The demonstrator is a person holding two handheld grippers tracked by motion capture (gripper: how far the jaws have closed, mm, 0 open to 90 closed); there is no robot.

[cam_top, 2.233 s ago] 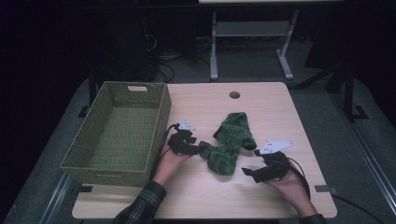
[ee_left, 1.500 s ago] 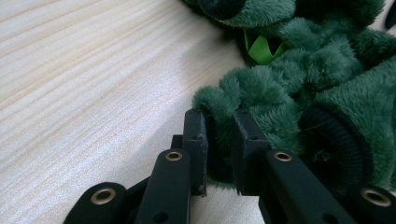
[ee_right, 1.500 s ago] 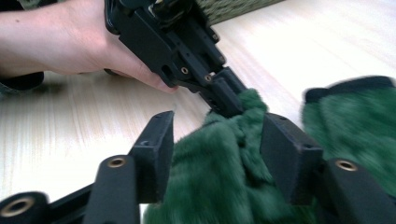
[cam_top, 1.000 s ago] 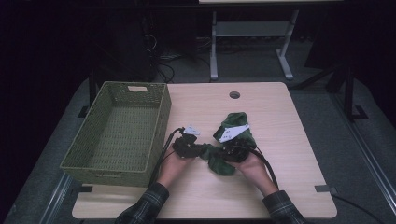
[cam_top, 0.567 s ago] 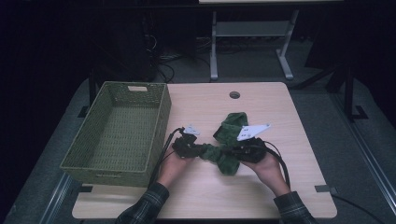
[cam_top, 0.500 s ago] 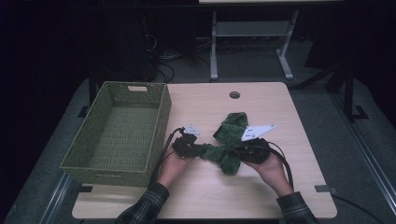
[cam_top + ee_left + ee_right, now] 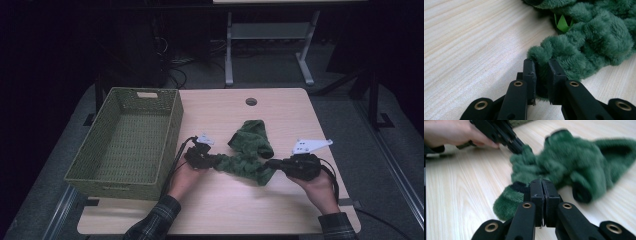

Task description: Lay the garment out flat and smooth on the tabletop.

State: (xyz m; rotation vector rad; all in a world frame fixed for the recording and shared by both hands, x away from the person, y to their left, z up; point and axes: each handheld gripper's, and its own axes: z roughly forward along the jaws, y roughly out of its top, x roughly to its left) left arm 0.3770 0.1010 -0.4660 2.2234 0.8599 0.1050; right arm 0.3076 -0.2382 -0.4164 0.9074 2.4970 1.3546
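Gripping: left gripper has its jaws clamped on a fold of the green fleece garment.
Right gripper: jaws pressed together, pinching a thin edge of the same garment.
Garment: lies on the wooden table, stretched between both grippers, bulk ahead of each.
Basket: woven green, just outside the left gripper.

The high view is taken from above the near edge of the table, facing forward and down. The left gripper view is set close over the tabletop, along its own jaws. The right gripper view is set equally low. The green fleece cloth is shared by all three.
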